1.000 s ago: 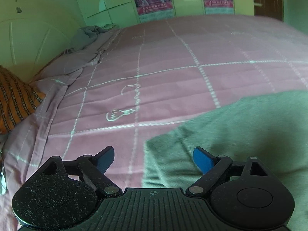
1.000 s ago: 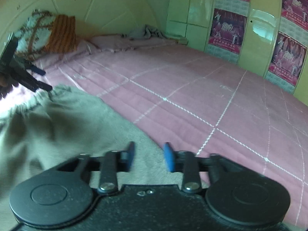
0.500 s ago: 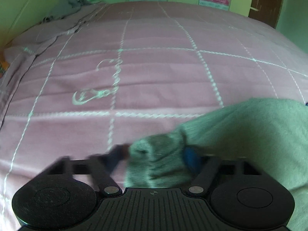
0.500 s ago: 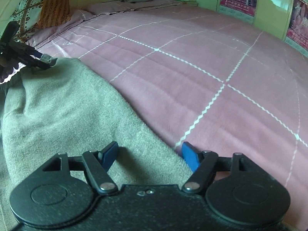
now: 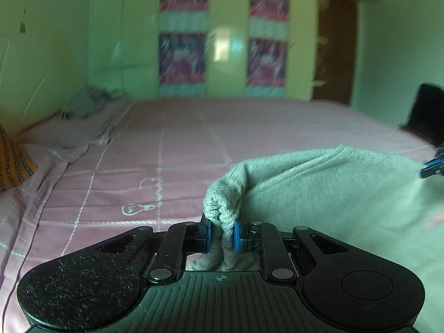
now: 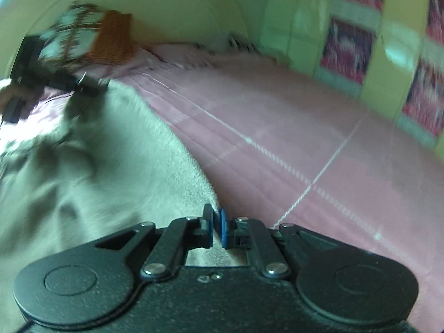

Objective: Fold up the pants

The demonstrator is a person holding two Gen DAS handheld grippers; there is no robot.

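Grey pants (image 5: 327,194) bunched between pads of my left gripper (image 5: 222,234), just clamped on hem; my right gripper (image 6: 217,229) just pinched shut at pants edge, both tilted down over pink bed (image 5: 172,144).

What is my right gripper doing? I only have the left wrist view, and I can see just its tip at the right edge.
Observer: The right gripper has just been closing and is now shut on the pants, with their edge between its pads.
Operator: Is the cloth taut between the grippers?
Observer: No. In the right wrist view it sags in rumpled folds below the left gripper, which has also just been closing, on a bunched corner.
Operator: What's behind my left gripper?
Observer: A patterned pillow stands beside the orange pillow, against the headboard.
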